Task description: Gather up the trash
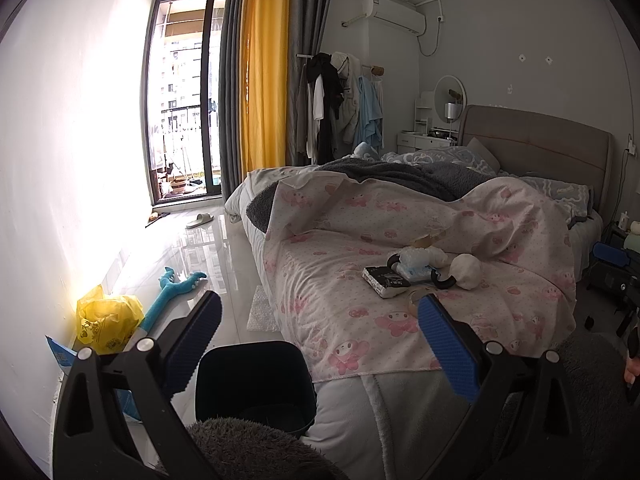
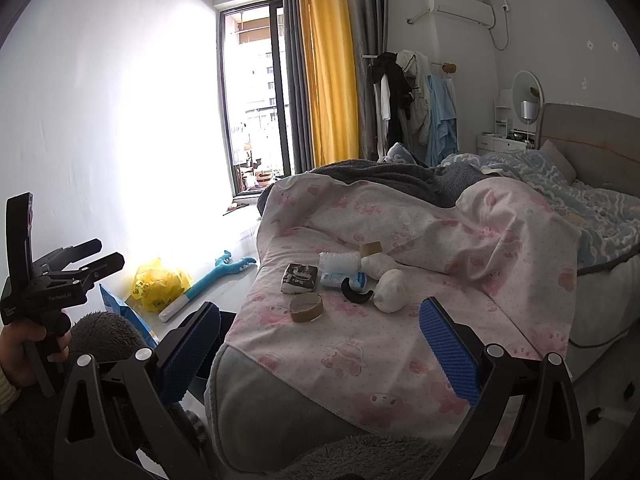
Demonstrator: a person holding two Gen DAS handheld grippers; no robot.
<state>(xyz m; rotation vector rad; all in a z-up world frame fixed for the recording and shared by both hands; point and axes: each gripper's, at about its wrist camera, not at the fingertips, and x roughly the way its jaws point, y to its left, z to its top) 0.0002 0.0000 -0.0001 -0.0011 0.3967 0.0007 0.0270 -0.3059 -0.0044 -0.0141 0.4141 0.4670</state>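
Two grippers, left gripper [image 1: 320, 320] and right gripper [image 2: 320, 322], spread wide, empty: approach stage. Next: reach to cardboard roll [image 2: 306, 307], close, carry to black bin [image 1: 254, 384].

Daylight comes in through the balcony door [image 1: 186, 96] and it is very strong. The white wall [image 1: 80, 120] beside the door is overexposed in both views, almost without any detail. The glossy floor [image 1: 192, 252] reflects the door as bright glare. The far side of the room, around the headboard [image 1: 536, 140], is dimmer and greyish. The bed cover [image 2: 400, 240] has soft shadows in its folds. Both pictures are sharp in the middle, but the fisheye lens bends straight lines strongly, and the corners are black.
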